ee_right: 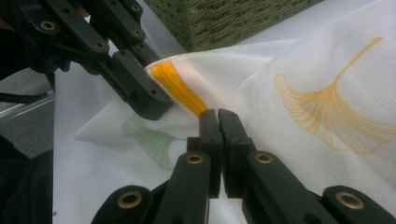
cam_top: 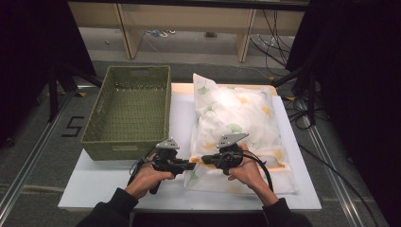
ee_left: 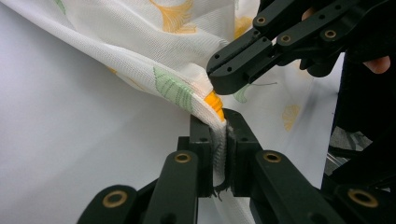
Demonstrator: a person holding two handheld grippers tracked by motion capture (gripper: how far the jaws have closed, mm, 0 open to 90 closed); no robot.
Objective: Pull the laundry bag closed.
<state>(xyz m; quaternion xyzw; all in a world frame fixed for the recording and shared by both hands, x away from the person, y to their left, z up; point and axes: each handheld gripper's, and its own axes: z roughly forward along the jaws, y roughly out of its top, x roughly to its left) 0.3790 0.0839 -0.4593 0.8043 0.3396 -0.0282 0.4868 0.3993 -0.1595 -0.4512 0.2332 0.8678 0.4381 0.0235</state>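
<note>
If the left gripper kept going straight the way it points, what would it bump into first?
Likely the right gripper, whose jaw tips sit just ahead of it. The left gripper is shut on the pillowcase edge, so cloth would bunch between them; depth is hard to judge.

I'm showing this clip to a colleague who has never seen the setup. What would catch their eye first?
Most likely the big white pillow printed with green and yellow leaves, lying on the right of the white board. Next, the left gripper and right gripper meeting at its near left corner, both pinching the cover's fabric beside an orange zipper. Last, the empty green woven basket standing to the left of the pillow.
</note>
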